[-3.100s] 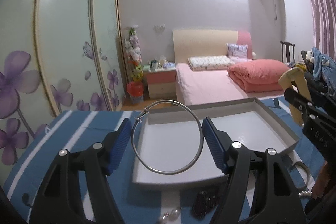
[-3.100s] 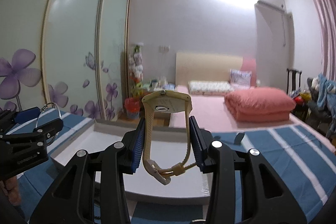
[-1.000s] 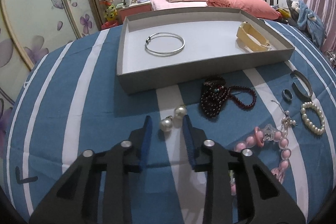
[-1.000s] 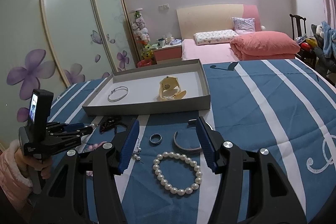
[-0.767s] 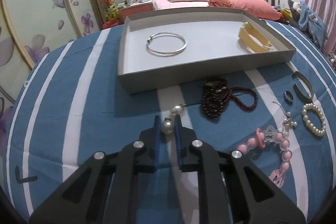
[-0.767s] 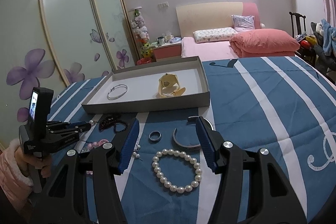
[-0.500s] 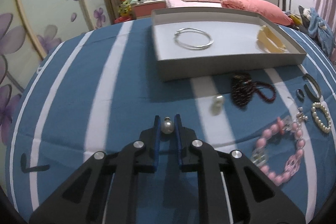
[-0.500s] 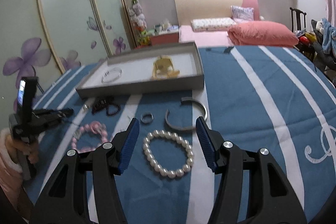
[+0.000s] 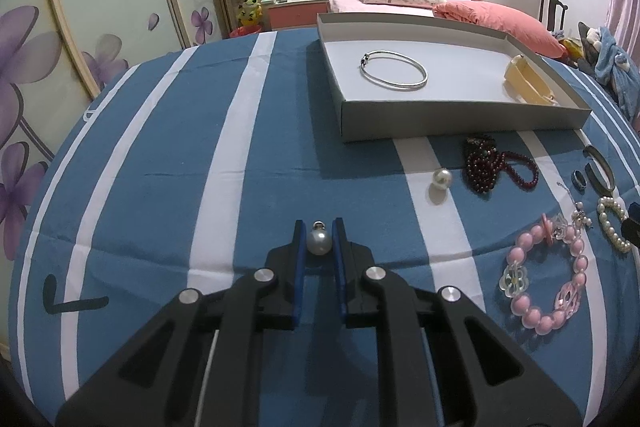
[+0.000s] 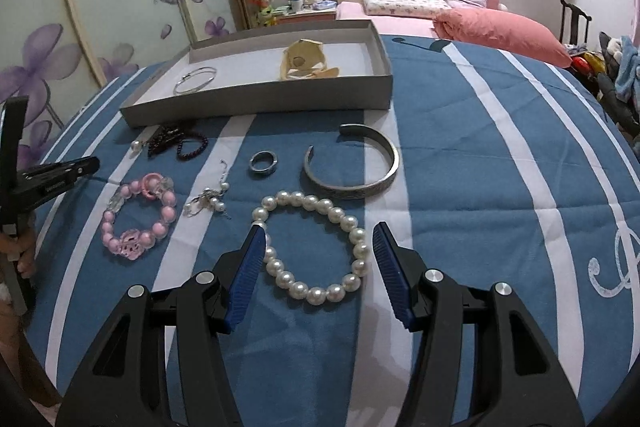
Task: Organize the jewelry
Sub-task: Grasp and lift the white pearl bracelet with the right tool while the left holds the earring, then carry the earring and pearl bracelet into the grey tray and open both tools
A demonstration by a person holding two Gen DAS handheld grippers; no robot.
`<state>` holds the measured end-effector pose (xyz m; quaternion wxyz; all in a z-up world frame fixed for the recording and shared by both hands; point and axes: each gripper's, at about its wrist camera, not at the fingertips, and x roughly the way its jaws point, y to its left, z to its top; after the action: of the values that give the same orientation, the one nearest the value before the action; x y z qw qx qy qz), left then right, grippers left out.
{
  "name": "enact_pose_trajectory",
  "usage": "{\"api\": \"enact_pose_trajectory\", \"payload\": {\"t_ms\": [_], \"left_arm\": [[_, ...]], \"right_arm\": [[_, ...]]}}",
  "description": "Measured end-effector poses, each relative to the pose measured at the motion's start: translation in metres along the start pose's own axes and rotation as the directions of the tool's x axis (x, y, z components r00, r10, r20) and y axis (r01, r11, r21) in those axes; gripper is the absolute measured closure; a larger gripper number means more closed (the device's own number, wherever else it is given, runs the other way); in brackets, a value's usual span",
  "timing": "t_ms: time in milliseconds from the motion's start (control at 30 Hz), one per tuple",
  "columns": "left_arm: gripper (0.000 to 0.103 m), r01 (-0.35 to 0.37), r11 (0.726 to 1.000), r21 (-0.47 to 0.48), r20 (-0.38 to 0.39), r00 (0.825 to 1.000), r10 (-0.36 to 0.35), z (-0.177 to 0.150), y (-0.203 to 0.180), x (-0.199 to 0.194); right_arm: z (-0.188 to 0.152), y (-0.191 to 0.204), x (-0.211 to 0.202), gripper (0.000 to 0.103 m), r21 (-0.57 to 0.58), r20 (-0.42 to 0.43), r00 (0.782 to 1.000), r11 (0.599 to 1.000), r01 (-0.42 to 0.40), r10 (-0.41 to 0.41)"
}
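Pinching a pearl earring [image 9: 319,242] between nearly closed jaws, the left gripper [image 9: 318,241] hangs above the striped tabletop [image 9: 200,131], well short of the grey tray [image 9: 460,117]. A second pearl [image 9: 441,178] and dark red beads [image 9: 486,167] lie between them. The right gripper [image 10: 319,259], jaws wide and empty, straddles a pearl bracelet [image 10: 314,247]; a silver cuff [image 10: 356,163] and ring [image 10: 263,163] lie just beyond, before the tray.

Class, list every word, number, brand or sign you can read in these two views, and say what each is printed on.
No text here reads clearly.
Left tool, pale lettering on its side: too blurred to read.
Blue striped cloth, white ornate mark: cut off, unreadable.
Same cloth, black tick-like mark: a sign, no letters.
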<state>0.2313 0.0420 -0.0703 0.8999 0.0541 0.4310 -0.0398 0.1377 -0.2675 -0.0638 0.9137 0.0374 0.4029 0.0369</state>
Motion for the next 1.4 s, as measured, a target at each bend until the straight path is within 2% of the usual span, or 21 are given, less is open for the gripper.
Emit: {"api": "enact_pose_trajectory", "payload": {"t_ms": [167,233,367,500,633,733,933,1133,1333,1400], "left_arm": [[0.089,0.0,1.0,0.0,0.0,1.0,0.0,0.0,0.0,0.0],[0.089,-0.001,1.0,0.001,0.0,1.0,0.001,0.0,0.0,0.0],[0.089,0.0,1.0,-0.002,0.001,1.0,0.0,0.0,0.0,0.0],[0.089,0.003,1.0,-0.018,0.006,1.0,-0.003,-0.002,0.002,-0.003],[0.089,0.006,1.0,-0.031,0.037,0.999,-0.005,-0.003,0.001,-0.01],[0.089,0.013,0.999,-0.037,0.072,0.997,-0.01,-0.006,0.002,-0.021],[0.089,0.025,0.998,-0.062,0.163,0.986,-0.015,-0.003,0.002,-0.046],[0.089,0.004,0.996,-0.085,0.277,0.961,0.019,-0.001,-0.001,-0.078],[0.089,-0.039,0.995,-0.093,0.397,0.915,0.073,-0.002,-0.013,-0.107],[0.089,-0.061,0.994,-0.09,0.437,0.894,0.094,-0.003,-0.02,-0.117]], "right_arm": [[0.002,-0.004,0.009,0.07,-0.008,-0.046,0.998,0.999,0.051,-0.051],[0.002,-0.003,0.007,0.093,-0.021,-0.047,0.997,0.998,0.064,-0.065],[0.0,-0.008,0.0,0.092,0.016,-0.025,1.0,1.0,0.008,-0.008],[0.006,-0.004,-0.025,0.093,0.015,0.11,0.992,0.998,-0.06,0.058],[0.016,0.004,-0.053,0.093,-0.008,0.254,0.958,0.991,-0.136,0.134],[0.023,0.011,-0.07,0.093,-0.023,0.351,0.919,0.983,-0.184,0.181],[0.029,0.017,-0.083,0.093,-0.005,0.446,0.875,0.978,-0.209,0.189],[0.035,0.023,-0.09,0.093,-0.018,0.507,0.84,0.977,-0.213,0.193],[0.037,0.027,-0.094,0.093,-0.033,0.559,0.81,0.98,-0.195,0.18],[0.038,0.029,-0.094,0.093,-0.042,0.572,0.801,0.982,-0.186,0.176]]}}
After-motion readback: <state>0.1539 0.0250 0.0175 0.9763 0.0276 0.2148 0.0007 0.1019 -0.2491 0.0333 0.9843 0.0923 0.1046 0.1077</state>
